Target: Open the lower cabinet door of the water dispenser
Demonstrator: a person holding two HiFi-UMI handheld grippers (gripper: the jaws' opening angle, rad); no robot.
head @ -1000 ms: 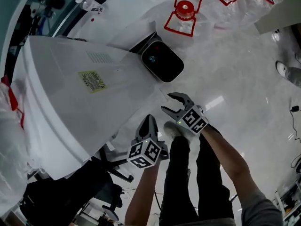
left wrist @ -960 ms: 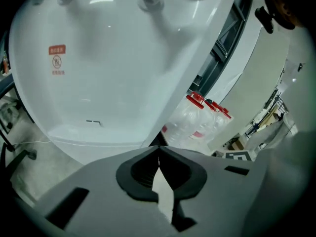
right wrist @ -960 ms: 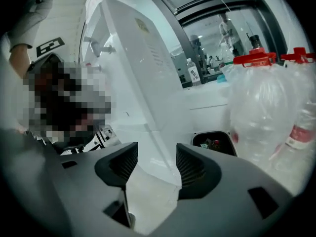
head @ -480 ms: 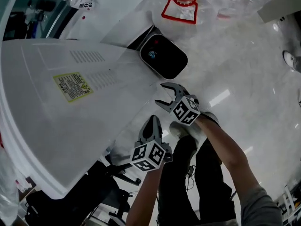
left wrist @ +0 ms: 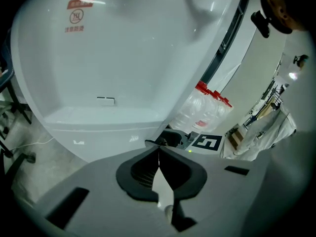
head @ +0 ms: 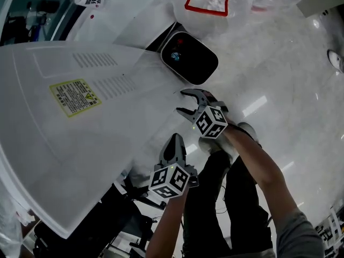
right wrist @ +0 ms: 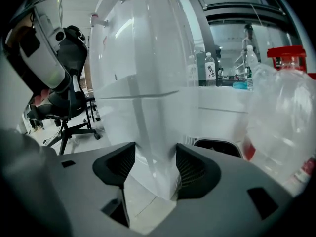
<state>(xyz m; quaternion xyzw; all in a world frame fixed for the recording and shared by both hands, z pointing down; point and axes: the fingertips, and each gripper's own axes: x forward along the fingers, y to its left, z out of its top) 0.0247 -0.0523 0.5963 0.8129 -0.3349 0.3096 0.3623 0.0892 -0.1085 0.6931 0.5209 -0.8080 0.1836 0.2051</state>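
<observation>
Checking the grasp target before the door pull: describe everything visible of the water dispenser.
The water dispenser is a tall white cabinet, glossy like plastic, upright on the pale floor. One face carries vent slots and a yellow warning label; another a red sticker. A horizontal seam splits upper and lower sections. The right gripper, its jaws having just been opening, straddles a lower vertical corner edge; whether they touch it is unclear.

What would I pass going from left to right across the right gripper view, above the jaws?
Black swivel office chair → tall white plastic water dispenser → small clear plastic bottle with a white label → big clear water jug with a red cap.
</observation>
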